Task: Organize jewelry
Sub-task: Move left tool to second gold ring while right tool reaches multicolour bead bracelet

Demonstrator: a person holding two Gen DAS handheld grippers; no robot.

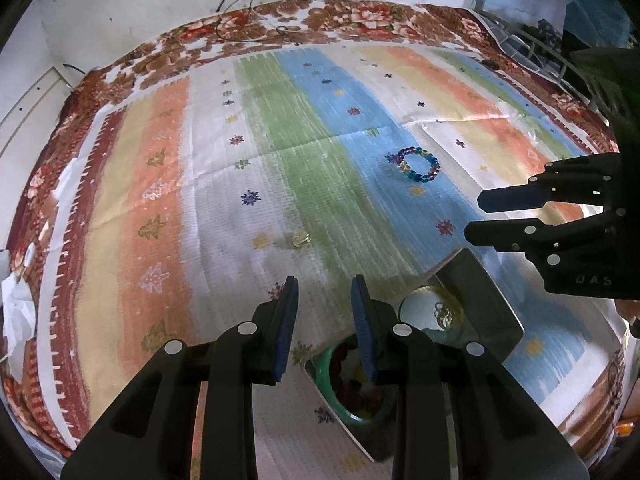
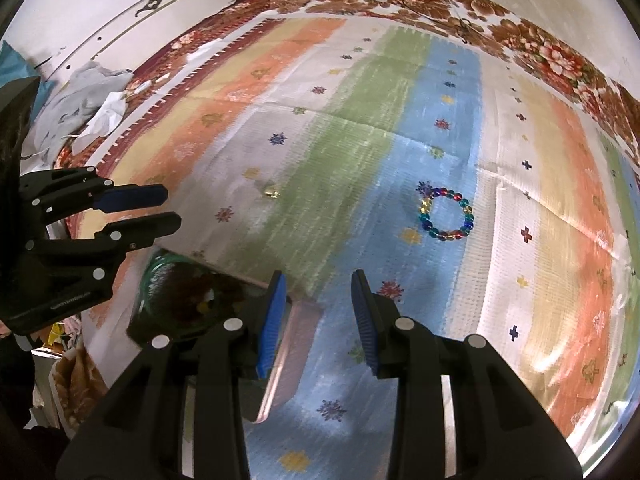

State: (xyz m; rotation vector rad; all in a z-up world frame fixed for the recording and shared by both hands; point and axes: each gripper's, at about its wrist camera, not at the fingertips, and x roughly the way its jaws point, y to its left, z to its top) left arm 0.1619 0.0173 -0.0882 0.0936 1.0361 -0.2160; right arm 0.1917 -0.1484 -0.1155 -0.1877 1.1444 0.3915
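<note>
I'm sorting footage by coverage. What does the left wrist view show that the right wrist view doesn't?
Only the left wrist view: a white bowl holding gold jewelry, beside the green bowl in the tray; a window at upper right.

Only the right wrist view: crumpled grey cloth at the bed's far left edge.

Both: the striped mat, the multicoloured bead bracelet lying on its blue stripe, a small gold piece near the green stripe, and both claws, left claw and right claw, open and empty.

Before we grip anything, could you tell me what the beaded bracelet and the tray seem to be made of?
Beaded bracelet: glossy, translucent multicoloured beads, probably glass or clear plastic; they glint with light. Tray: smooth grey sheet with a dull reflective sheen, likely metal, though coated plastic is possible.
</note>
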